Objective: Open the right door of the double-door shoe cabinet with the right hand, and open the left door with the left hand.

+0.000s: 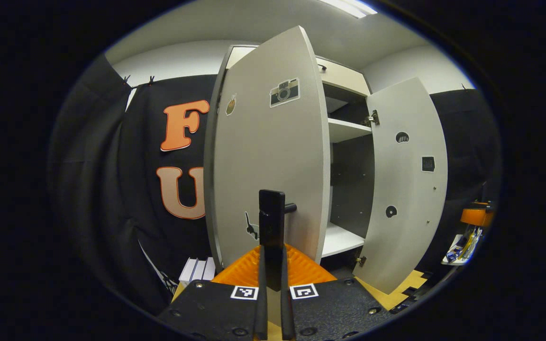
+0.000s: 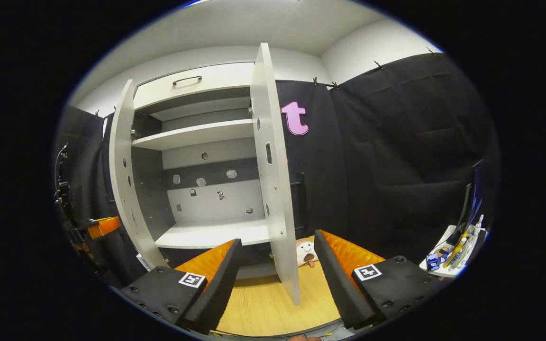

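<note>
Both cabinet (image 2: 206, 142) doors stand open. The left gripper (image 1: 272, 246) is clamped on the left door's (image 1: 268, 156) handle (image 1: 273, 222), apparently pinching it. The right gripper (image 2: 275, 279) is spread wide, with the right door's (image 2: 273, 180) edge between its fingers, untouched.

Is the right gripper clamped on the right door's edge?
No. In the right gripper view the right gripper has its jaws spread wide, with the right door standing edge-on between them, untouched.

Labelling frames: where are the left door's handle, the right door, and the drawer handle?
left door's handle (image 1: 271, 222): left gripper view, upright bar.
right door (image 2: 273, 189): right gripper view, inner face.
drawer handle (image 2: 187, 80): right gripper view, mid-bar.
</note>
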### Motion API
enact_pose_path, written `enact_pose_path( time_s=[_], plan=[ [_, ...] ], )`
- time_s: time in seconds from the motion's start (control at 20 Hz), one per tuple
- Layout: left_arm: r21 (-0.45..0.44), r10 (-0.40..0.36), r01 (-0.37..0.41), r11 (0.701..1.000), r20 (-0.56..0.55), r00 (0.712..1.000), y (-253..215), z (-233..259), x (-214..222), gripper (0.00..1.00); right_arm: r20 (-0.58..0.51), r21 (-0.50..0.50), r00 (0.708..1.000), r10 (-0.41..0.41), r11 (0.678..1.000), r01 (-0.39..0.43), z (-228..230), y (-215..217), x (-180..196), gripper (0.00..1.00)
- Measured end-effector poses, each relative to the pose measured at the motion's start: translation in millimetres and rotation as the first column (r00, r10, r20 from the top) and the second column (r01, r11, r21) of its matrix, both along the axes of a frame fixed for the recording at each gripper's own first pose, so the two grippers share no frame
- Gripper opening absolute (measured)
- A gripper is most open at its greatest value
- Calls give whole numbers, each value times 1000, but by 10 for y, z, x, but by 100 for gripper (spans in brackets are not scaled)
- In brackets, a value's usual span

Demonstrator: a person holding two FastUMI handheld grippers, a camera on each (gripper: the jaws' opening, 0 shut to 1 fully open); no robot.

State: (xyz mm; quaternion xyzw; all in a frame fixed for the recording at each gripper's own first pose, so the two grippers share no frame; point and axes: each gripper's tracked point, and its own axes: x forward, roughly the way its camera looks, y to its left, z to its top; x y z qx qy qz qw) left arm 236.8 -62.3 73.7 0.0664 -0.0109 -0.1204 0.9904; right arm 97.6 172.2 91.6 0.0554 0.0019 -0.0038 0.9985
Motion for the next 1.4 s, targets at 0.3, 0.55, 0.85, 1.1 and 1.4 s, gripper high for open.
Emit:
enact_pose_path(
  time_s=[0.3, 0.55, 0.85, 1.1, 1.4],
  plan=[
    [-50, 39, -39, 998, -2, 999, 93, 8, -33, 6, -10, -10, 999, 34, 999, -34, -24, 171, 57, 98],
    [-33, 109, -109, 994, 20, 994, 297, 43, -47, 4, -9, -18, 998, 55, 998, -56, -15, 288, 130, 98],
    [-3, 192, -192, 981, 38, 981, 542, 57, -29, 1, -15, -28, 997, 81, 996, -81, -65, 402, 175, 99],
    [25, 250, -252, 967, 52, 967, 784, 82, -28, 2, -12, -25, 995, 94, 995, -95, -50, 468, 194, 98],
    [-68, 248, -248, 966, -4, 969, 1030, -84, -83, 2, -8, -27, 991, 130, 991, -130, -38, 600, 238, 98]
  ],
)
